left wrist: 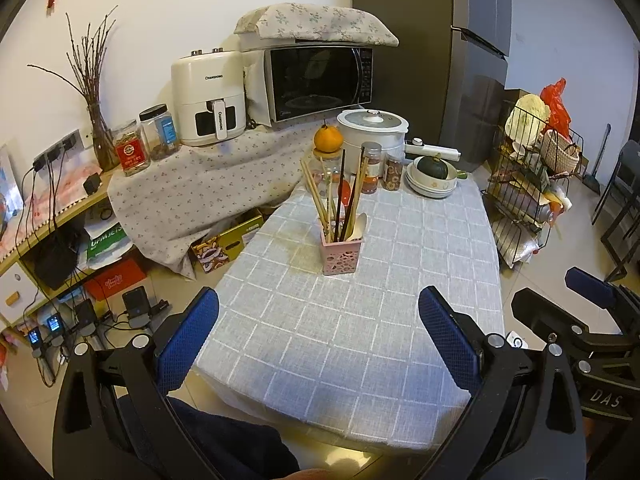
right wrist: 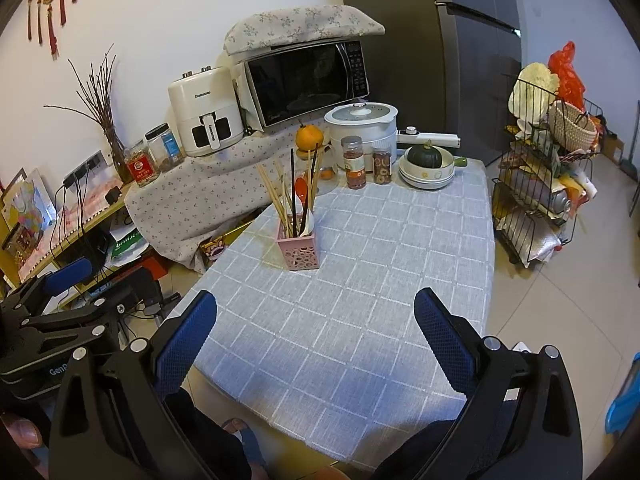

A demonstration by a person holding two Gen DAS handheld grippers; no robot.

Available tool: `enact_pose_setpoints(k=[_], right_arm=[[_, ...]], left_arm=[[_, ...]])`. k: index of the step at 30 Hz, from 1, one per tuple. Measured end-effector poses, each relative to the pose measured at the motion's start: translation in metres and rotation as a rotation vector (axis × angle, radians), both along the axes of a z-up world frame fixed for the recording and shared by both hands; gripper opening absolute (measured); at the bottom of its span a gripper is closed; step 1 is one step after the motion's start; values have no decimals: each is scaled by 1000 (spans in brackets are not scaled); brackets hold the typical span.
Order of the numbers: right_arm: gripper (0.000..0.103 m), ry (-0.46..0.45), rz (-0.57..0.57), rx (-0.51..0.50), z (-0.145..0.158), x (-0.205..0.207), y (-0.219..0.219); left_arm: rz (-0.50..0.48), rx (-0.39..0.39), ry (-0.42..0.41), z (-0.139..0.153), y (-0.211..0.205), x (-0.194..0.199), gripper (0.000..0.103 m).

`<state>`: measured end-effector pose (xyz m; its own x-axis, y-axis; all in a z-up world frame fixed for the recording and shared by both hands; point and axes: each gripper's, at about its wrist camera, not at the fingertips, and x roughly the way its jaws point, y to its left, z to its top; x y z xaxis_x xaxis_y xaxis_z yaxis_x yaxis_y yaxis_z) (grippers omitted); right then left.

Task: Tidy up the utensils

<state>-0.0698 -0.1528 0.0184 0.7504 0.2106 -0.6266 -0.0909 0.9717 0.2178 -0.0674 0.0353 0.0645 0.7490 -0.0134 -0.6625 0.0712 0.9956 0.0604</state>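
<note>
Pink plastic marks our target: the holder (left wrist: 341,254) stands near the middle of the grey checked tablecloth (left wrist: 360,320), and the chopsticks (left wrist: 320,196), a white spoon (left wrist: 357,226) and a red spoon (right wrist: 301,190) stand upright inside it. No utensil lies loose on the cloth that we can see. That fits either a tidy finish or a set waiting to be sorted, so we judge no further. Our left gripper (left wrist: 319,330) and right gripper (right wrist: 315,330) both hang spread wide and hold nothing, at the near edge of the table, well apart from the holder. If we reach in, we should come from above, pinch one stick low, and steady the light holder so it doesn't tip.
</note>
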Motion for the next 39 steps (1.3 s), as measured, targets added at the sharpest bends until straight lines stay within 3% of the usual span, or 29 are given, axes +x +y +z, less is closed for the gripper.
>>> enact_pose_setpoints(k=[39], right_arm=[[96,7,-14,25,-2,0,-6]], left_arm=[[-35,6,19,-6,2,6,96]])
